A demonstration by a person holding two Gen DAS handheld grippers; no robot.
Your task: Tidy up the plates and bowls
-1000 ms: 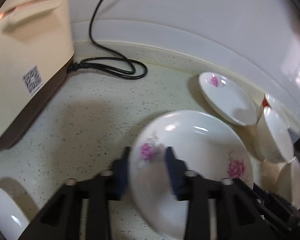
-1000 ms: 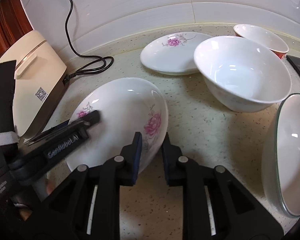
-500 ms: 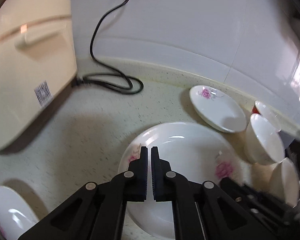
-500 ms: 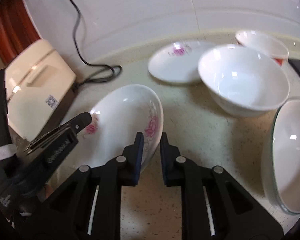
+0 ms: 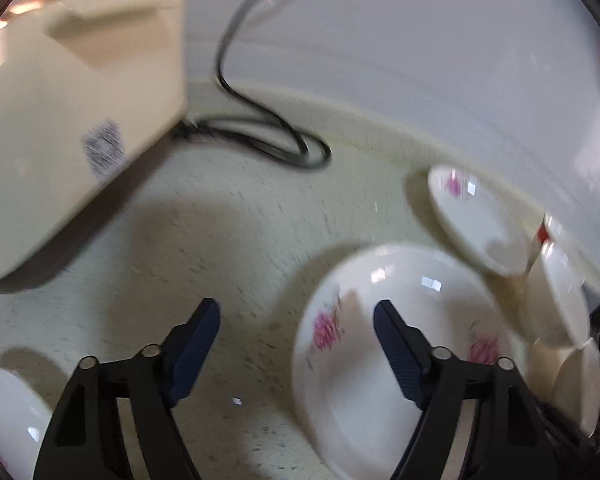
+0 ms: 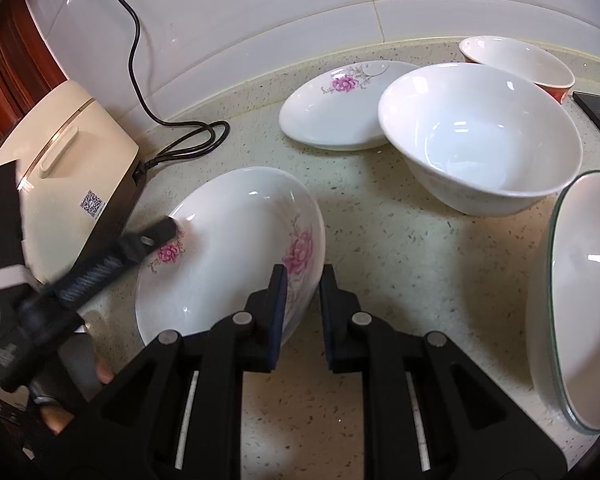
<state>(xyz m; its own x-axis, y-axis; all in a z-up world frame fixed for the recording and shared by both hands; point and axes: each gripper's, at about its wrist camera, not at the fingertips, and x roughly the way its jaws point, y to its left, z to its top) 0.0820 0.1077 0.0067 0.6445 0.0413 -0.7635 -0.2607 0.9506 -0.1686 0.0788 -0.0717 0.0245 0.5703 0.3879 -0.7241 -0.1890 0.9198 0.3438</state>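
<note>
Speckled pale stone counter [image 6: 380,240]: carries all crockery.
Cream plastic box-shaped appliance [image 6: 60,168], far left of both tools, black cord [image 6: 180,140] coiled behind.
Large plain white ceramic bowl [image 6: 480,140], ahead and right of right hand-held gripper [image 6: 303,280]; upright, apart.
White shallow ceramic plate with pink flowers [image 6: 228,248]: directly ahead, tilted, right rim pinched by right hand-held gripper, narrow grip, probably to steady or lift for stacking.
Second flowered white plate [image 6: 340,108], farther ahead, flat, likely stacking target.
Left hand-held gripper [image 5: 296,320]: jaws just opened wide, nothing pressed, straddling near rim of held plate, seemingly releasing to right.
</note>
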